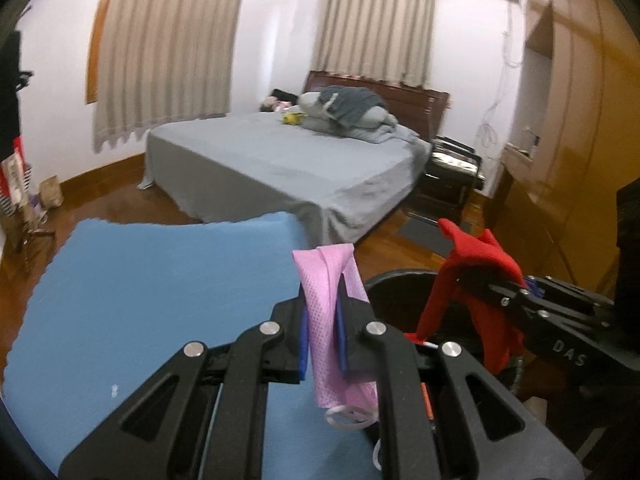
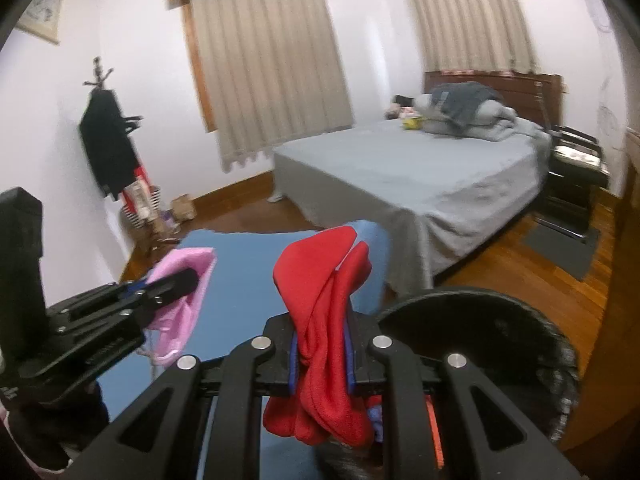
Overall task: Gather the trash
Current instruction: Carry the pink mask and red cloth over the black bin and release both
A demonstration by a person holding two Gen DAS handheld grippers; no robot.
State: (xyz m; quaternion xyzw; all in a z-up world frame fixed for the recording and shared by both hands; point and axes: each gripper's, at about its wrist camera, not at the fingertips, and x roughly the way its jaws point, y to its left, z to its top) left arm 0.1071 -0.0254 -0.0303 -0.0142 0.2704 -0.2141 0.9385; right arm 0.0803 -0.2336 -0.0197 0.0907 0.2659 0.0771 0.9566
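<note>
My left gripper (image 1: 323, 312) is shut on a pink mesh cloth (image 1: 334, 276) that hangs down between its fingers, held over the blue mat (image 1: 140, 300). My right gripper (image 2: 323, 344) is shut on a red cloth (image 2: 324, 280) that droops below the jaws. A round black bin (image 2: 480, 332) sits just right of the right gripper; in the left wrist view the bin (image 1: 394, 300) lies between the two grippers. The right gripper (image 1: 476, 280) with the red cloth (image 1: 468, 260) shows at the right of the left wrist view. The left gripper (image 2: 188, 280) with the pink cloth (image 2: 188, 304) shows at the left of the right wrist view.
A bed (image 1: 280, 164) with a grey sheet stands beyond the mat. A black chair (image 1: 452, 172) is beside the bed. A wooden wardrobe (image 1: 580, 120) lines the right wall. A coat stand (image 2: 108, 140) and small clutter (image 2: 160, 216) fill the left corner.
</note>
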